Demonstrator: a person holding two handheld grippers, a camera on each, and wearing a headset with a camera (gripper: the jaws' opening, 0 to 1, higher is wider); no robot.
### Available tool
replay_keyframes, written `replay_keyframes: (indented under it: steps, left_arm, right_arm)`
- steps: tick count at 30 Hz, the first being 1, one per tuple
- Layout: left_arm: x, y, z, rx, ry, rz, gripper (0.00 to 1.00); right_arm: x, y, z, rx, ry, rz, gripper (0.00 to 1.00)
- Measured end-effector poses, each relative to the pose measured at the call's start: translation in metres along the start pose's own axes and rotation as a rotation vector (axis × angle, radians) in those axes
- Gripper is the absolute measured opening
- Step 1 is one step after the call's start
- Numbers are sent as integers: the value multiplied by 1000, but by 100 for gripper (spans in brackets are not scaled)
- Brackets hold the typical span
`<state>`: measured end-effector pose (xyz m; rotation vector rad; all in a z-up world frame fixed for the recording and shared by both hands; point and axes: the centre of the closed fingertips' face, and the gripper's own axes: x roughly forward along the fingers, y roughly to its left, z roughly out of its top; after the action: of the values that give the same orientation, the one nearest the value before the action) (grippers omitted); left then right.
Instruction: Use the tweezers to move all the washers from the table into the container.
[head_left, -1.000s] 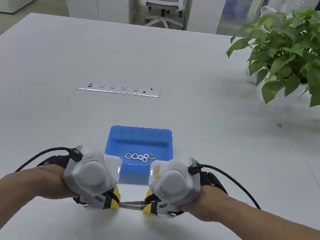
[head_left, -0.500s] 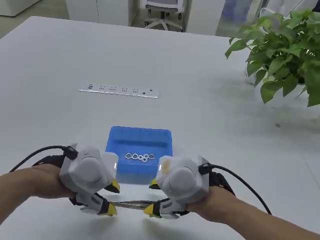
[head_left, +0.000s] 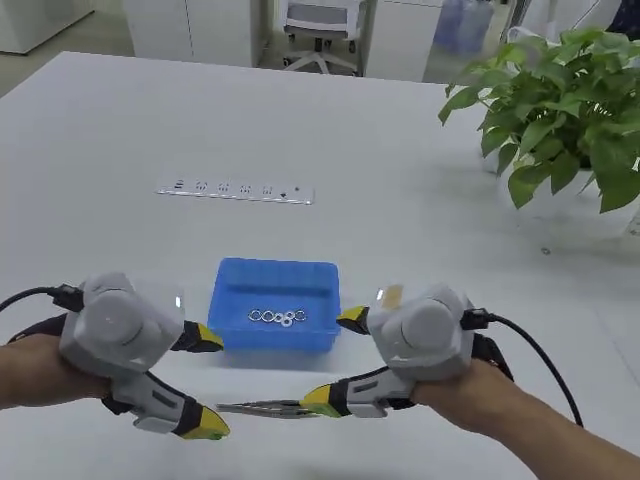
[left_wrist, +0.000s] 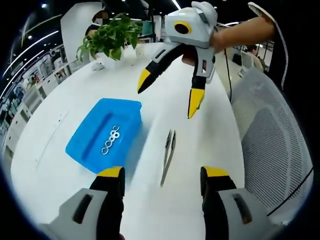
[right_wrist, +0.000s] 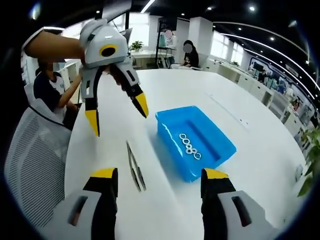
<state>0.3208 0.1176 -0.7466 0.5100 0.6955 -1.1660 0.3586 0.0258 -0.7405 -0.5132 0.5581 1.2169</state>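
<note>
A blue container (head_left: 278, 266) sits on the white table with several metal washers (head_left: 277, 317) in a row inside it. Steel tweezers (head_left: 265, 408) lie flat on the table in front of it, between the two grippers and touched by neither. My left gripper (head_left: 207, 382) stands open to their left and my right gripper (head_left: 335, 360) open to their right. In the left gripper view the tweezers (left_wrist: 168, 155) lie just past my open left gripper (left_wrist: 162, 172), with the container (left_wrist: 85, 142), the washers (left_wrist: 111, 141) and the right gripper (left_wrist: 170, 92) beyond. The right gripper view shows the tweezers (right_wrist: 134, 172), container (right_wrist: 210, 135), washers (right_wrist: 189, 146), my right gripper (right_wrist: 158, 174) and the left gripper (right_wrist: 117, 114).
A white power strip (head_left: 238, 190) lies beyond the container. A potted green plant (head_left: 560, 100) stands at the table's far right. An office chair (head_left: 320, 15) stands past the far edge. A mesh chair back (left_wrist: 270, 150) is close behind the table's near edge.
Both grippers have opened and drawn apart, left to the left and right to the right. The tweezers, held between them before, now lie free on the table.
</note>
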Motion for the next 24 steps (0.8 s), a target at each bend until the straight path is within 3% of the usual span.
replay_keyframes:
  steps: [8, 19, 24]
  left_arm:
    - [-19, 7, 10, -44, -68, 60, 82]
    - [-40, 15, 24, -59, -160, 138, 99]
    - [-49, 17, 27, -88, -200, 149, 99]
  right_arm:
    - [-25, -11, -12, 47, -28, -54, 78]
    - [-55, -26, -21, 89, -90, -128, 89]
    - [-62, -29, -24, 98, -104, -160, 95]
